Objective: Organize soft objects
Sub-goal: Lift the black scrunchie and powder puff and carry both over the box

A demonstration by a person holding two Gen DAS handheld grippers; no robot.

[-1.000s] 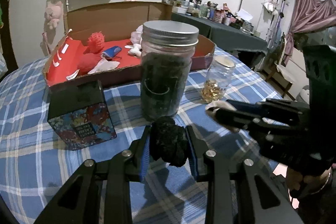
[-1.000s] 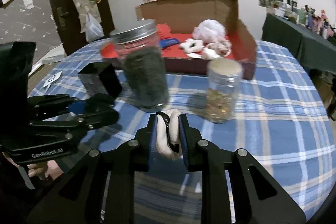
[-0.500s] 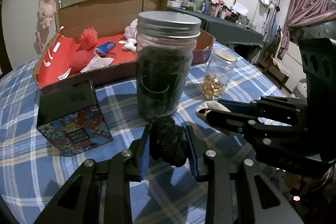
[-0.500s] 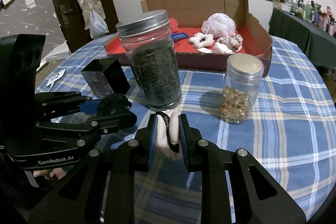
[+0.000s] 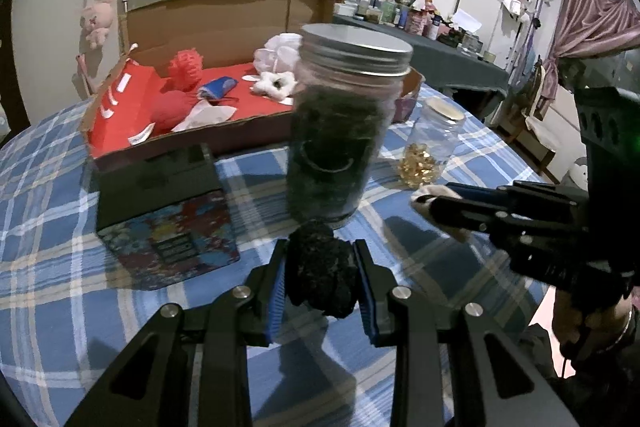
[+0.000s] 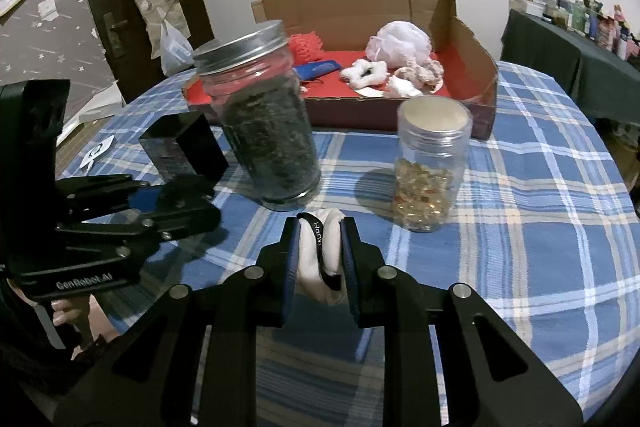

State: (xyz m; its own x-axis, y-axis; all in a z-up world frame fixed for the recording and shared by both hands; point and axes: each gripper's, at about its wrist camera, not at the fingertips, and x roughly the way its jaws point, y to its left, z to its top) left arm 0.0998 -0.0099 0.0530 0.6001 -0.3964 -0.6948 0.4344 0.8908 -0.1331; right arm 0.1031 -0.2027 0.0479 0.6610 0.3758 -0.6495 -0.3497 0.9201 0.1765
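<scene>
The left gripper (image 5: pixel 322 277) clamps a black fuzzy ball (image 5: pixel 320 275); the right gripper (image 6: pixel 320 253) pinches a white soft toy (image 6: pixel 320 259). Both hang above the bench (image 6: pixel 540 227), likely bound for the cardboard box (image 6: pixel 480 67) holding similar soft pieces.

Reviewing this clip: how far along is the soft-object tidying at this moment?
Done: red, white and pink soft items lie in the red-lined cardboard box. In hand: left gripper clamps a black fuzzy ball; right gripper clamps a white soft piece with a black band. Left: both go in the box.
</scene>
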